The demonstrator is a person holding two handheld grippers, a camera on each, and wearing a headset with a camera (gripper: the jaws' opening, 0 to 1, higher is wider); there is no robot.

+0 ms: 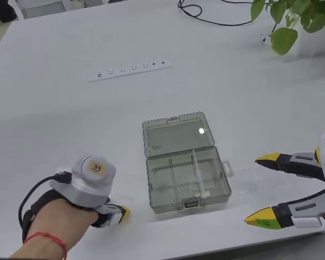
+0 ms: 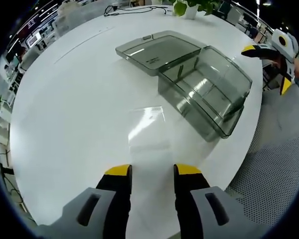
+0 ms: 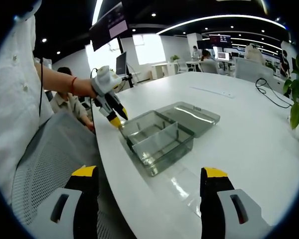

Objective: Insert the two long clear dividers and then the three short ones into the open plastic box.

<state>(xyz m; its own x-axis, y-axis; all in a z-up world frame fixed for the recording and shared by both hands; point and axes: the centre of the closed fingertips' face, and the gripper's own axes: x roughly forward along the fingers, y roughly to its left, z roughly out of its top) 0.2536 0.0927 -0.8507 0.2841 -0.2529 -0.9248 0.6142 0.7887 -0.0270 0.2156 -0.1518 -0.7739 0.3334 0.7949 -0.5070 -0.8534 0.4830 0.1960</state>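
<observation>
Left gripper view: divider [image 2: 147,119] flat beside box [image 2: 214,124], likely light, slippery; pinch an edge. Left gripper [image 2: 152,172] part-open, right gripper [image 3: 147,172] wide, both empty.

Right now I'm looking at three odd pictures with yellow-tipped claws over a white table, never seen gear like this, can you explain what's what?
No robot here: a person holds a two-jaw gripper in each hand. The rectangular picture comes from a headset camera looking down at the table. The two round pictures come from cameras riding on the grippers, looking along their jaws. The left gripper and right gripper are open, holding nothing. On the table sits an open plastic box, with a clear divider standing inside. A flat clear piece, likely another divider, lies before the left gripper. Farther back are a power strip and a plant.
</observation>
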